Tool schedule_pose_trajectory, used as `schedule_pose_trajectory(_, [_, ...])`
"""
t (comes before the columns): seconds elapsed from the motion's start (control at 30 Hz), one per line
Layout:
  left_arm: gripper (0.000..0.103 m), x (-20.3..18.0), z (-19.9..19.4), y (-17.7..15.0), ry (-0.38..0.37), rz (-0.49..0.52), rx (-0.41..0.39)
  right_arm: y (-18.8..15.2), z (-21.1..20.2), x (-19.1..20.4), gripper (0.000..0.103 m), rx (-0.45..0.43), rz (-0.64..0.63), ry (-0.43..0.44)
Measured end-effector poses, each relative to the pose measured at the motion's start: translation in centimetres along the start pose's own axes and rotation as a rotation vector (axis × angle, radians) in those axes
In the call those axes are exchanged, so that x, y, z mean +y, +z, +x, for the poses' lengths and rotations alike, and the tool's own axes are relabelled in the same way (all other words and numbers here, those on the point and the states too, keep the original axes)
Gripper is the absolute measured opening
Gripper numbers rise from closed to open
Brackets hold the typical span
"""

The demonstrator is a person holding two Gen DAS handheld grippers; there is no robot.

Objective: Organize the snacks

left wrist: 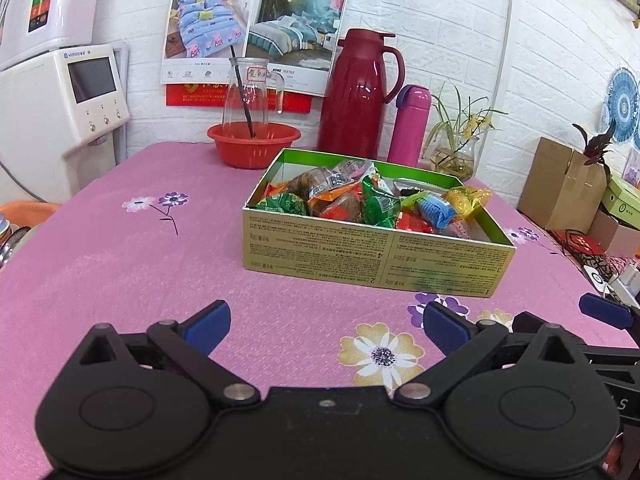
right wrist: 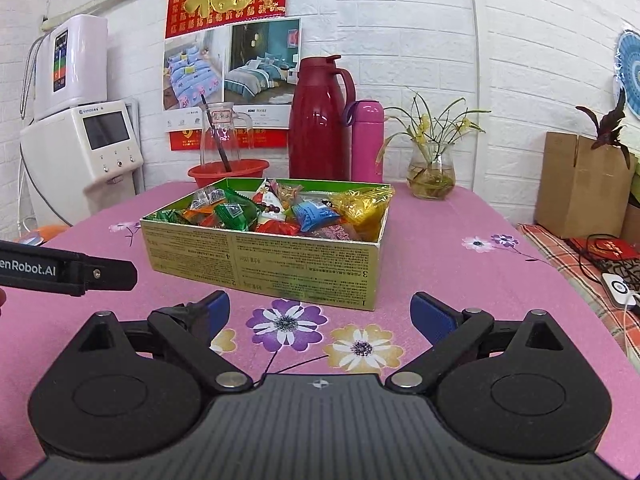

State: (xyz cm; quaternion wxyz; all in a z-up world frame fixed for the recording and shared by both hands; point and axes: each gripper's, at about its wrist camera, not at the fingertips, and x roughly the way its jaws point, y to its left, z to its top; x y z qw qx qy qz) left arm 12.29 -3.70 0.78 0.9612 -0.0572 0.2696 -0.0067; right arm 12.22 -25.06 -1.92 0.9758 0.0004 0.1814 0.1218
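Both wide and empty: left claw [left wrist: 326,326], right claw [right wrist: 320,314], low over pink tabletop [left wrist: 120,272]. Just ahead, unobstructed, snack box [left wrist: 372,256] holding wrapped snacks [left wrist: 360,200]; behind it, red basin [left wrist: 253,143], red thermos [left wrist: 356,96], pink bottle [left wrist: 410,128].

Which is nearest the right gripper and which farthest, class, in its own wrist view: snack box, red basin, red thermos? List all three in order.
Measured from the right gripper, which is open over the tablecloth:
1. Snack box, just ahead, mid-table.
2. Red basin, behind the box, left of centre.
3. Red thermos, at the table's far edge by the wall.
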Motion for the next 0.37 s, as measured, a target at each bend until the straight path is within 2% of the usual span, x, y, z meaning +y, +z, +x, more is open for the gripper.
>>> schedule_pose_trajectory(0.37, [0.103,0.28,0.03,-0.11,-0.005,-0.004,-0.003,-0.05,0.25,0.25,0.103,0.006,-0.004,0.003])
